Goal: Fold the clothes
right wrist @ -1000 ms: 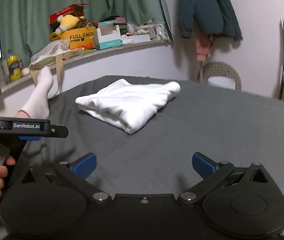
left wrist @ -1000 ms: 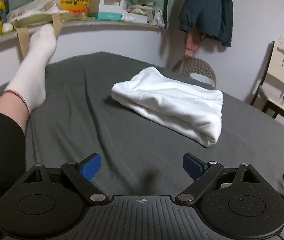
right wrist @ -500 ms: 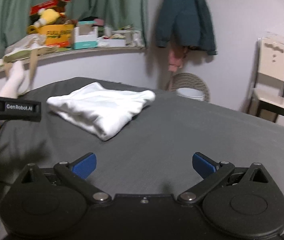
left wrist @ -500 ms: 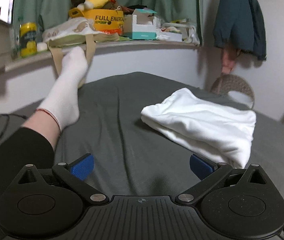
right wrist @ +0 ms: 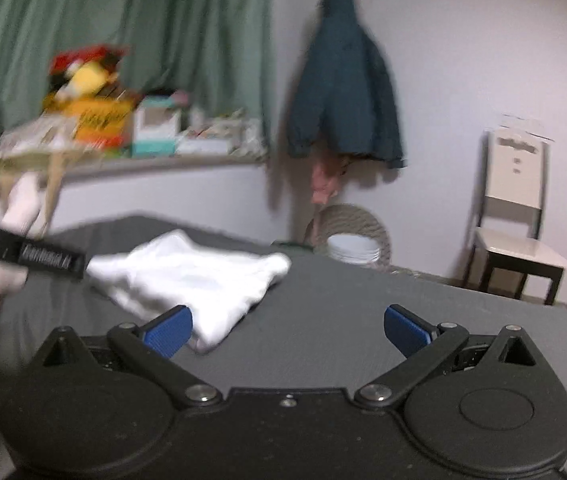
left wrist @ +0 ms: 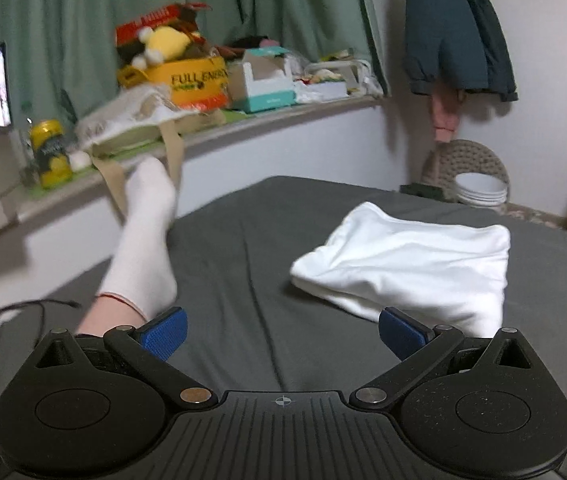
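A folded white garment (left wrist: 411,260) lies on the dark grey bed sheet (left wrist: 243,280); in the right wrist view the same garment (right wrist: 191,280) sits left of centre. My left gripper (left wrist: 283,332) is open and empty, held back from the garment, whose near corner is just beyond the right fingertip (left wrist: 399,334). My right gripper (right wrist: 287,328) is also open and empty, its left fingertip (right wrist: 167,330) in front of the garment's near edge. The left gripper's body (right wrist: 23,256) shows at the left of the right wrist view, blurred.
A person's leg in a white sock (left wrist: 143,256) stretches across the bed on the left. A cluttered shelf (left wrist: 203,120) runs along the wall behind. A dark jacket (right wrist: 343,104) hangs on the wall, with a woven basket (right wrist: 355,236) and a chair (right wrist: 515,216) beyond the bed.
Both grippers have tilted upward and pulled back, so the garment sits lower and nearer the fingertips in both views. Both stay open. The right wrist view is now blurred from motion.
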Motion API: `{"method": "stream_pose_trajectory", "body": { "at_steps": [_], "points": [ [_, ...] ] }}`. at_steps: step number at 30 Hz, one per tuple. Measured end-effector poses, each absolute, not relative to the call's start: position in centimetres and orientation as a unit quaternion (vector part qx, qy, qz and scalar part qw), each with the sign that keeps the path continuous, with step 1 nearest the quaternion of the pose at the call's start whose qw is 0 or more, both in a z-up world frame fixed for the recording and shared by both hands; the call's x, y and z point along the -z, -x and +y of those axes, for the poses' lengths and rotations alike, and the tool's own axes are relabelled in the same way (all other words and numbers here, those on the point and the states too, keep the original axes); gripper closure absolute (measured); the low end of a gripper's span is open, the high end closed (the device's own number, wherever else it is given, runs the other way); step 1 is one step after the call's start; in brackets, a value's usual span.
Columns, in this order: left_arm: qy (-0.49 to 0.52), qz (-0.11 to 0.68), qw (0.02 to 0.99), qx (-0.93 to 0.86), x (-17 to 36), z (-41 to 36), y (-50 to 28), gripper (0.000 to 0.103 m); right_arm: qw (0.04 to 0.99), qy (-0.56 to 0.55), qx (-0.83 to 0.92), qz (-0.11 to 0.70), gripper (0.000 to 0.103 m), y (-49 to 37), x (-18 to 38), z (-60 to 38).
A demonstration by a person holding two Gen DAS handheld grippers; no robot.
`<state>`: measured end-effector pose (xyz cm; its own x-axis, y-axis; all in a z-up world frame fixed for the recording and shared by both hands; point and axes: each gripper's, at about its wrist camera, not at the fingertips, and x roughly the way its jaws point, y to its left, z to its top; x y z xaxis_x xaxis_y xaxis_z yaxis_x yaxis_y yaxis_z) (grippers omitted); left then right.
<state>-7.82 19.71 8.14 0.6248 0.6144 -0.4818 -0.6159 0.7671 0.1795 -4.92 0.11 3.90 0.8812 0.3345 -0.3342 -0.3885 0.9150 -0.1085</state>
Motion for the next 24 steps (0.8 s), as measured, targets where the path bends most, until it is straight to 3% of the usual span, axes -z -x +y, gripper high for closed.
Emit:
{"method": "stream_pose_trajectory", "body": {
  "at_steps": [4, 11, 24],
  "points": [
    [0.009, 0.272, 0.914, -0.302, -8.1, 19.4, 7.8, 0.001, 0.952, 0.147, -0.208, 0.169, 0.0, 4.9, -3.1, 1.5],
    [0.013, 0.259, 0.933, -0.251, -8.0, 18.5, 8.4, 0.001, 0.942, 0.132, -0.214, 0.221, 0.0, 4.1, -2.8, 2.2],
    [0.036, 0.28, 0.927, -0.245, -7.7, 19.2, 8.2, 0.001, 0.939, 0.136, -0.211, 0.235, 0.0, 4.6, -2.4, 2.4]
  ]
}}
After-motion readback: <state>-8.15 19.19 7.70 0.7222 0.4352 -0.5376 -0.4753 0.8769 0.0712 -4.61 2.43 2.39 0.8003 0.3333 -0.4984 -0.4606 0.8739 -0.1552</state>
